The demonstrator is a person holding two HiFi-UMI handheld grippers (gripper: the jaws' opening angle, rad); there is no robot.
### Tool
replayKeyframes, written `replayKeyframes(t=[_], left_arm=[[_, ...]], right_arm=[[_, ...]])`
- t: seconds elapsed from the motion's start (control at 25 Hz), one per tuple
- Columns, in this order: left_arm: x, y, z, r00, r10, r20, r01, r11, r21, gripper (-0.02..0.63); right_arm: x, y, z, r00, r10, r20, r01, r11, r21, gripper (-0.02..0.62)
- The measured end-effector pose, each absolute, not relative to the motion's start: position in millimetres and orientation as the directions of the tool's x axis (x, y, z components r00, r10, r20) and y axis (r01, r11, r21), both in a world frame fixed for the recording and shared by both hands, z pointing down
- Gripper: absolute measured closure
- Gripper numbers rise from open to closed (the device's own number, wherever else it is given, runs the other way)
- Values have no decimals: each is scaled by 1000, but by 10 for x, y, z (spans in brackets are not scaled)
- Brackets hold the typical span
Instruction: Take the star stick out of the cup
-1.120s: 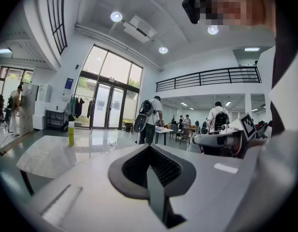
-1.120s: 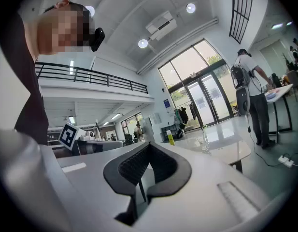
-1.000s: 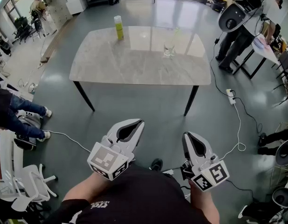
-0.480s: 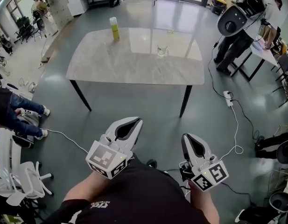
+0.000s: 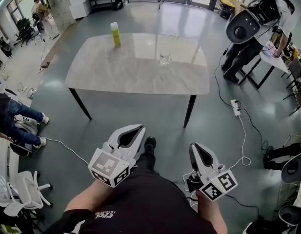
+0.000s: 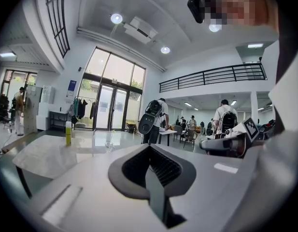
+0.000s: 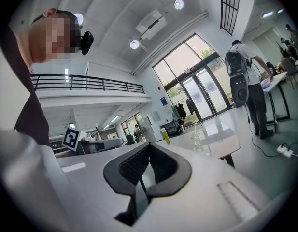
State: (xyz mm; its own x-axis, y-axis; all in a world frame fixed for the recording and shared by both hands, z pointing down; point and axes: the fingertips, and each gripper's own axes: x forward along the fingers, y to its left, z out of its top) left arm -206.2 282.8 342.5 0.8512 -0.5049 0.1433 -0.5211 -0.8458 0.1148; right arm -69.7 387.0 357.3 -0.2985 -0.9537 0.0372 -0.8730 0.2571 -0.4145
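Head view: stone-topped table (image 5: 135, 69) stands out on the grey floor, well ahead of the person. On its far half there is a clear cup (image 5: 165, 58), and a yellow-green bottle (image 5: 114, 34) is well to the left of it near the far edge. The star stick (image 5: 175, 35) is in the cup, a thin pale line leaning up and right, its top barely readable. Left gripper (image 5: 137, 128) and right gripper (image 5: 194, 147) are held low by the person's waist, far short of the table, both pointing toward it. A bystander (image 5: 252, 28) bends over a side desk at upper right

Left gripper view: left gripper (image 6: 149, 147) has its jaws pressed together with nothing between them. Beyond the tips are the table (image 6: 37, 154), the bottle (image 6: 68, 132) and the cup (image 6: 109, 144), small and distant. The right gripper (image 6: 225, 144) shows off to the side

Right gripper view: right gripper (image 7: 149, 145) also has its jaws closed tight, empty. The bottle (image 7: 166, 136) and the table (image 7: 223, 135) lie past the tips; the cup (image 7: 197, 140) is only a faint glint on the tabletop, and the stick is too fine to pick out here
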Motion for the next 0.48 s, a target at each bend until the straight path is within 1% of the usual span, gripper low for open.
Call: replayKeyframes(t=[0.2,0.48], left_arm=[[-1853,2509,3479,857,-500,126,-514,-847,136,604],[-1436,1955,3464,866,-487,115,-500,-851,164,604]], right_arm=[[-593,3583,3582,-314,-947,67,-878,263,-401,580],[-215,3028,3515,-322,-942,96,-880,260,-399,580]])
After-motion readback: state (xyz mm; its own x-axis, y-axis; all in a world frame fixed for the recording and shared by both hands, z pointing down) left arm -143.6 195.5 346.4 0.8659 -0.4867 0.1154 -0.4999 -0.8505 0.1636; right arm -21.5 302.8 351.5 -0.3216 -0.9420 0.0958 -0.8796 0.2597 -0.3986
